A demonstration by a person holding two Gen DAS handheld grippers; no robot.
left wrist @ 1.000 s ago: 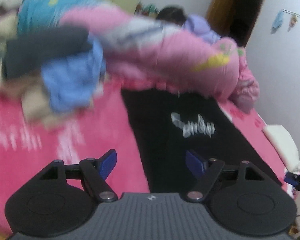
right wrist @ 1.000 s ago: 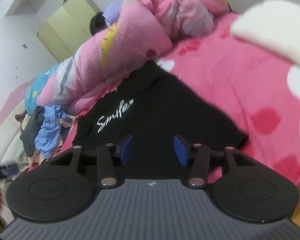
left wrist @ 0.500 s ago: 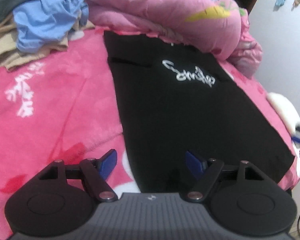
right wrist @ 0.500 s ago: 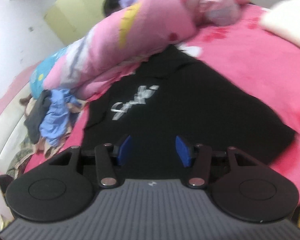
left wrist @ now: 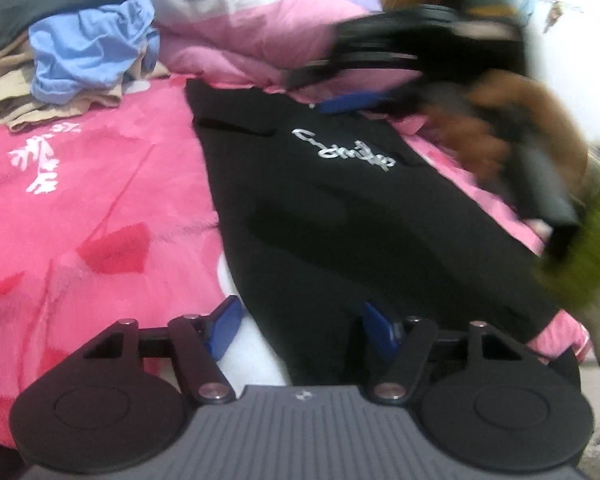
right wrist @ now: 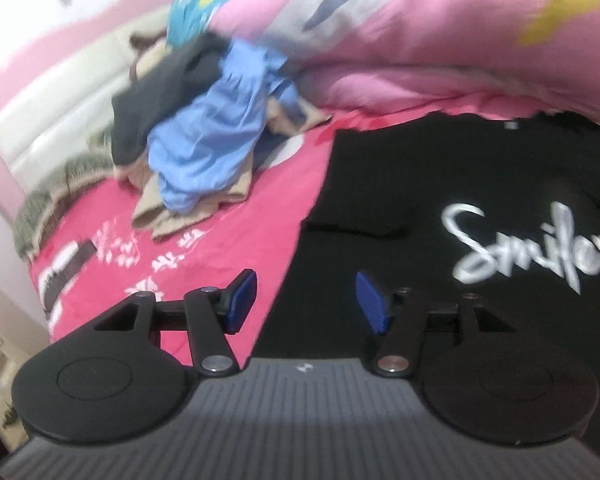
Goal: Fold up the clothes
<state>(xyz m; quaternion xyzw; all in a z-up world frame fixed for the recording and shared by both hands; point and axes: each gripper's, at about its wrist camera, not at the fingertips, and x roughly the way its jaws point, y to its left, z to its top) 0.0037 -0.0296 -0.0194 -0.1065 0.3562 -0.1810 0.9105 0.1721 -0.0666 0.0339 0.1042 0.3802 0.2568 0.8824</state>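
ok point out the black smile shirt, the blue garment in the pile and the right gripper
black shirt [left wrist: 340,216]: left wrist view, on the plain front below the lettering
blue garment [right wrist: 216,140]: right wrist view, on its crumpled middle
right gripper [right wrist: 306,300]: right wrist view, midway between its blue fingertips

Bed with hot-pink printed blanket carries a black "Smile" T-shirt spread flat, a heap of blue, dark and beige clothes well apart, and a rolled pink quilt along the far side.
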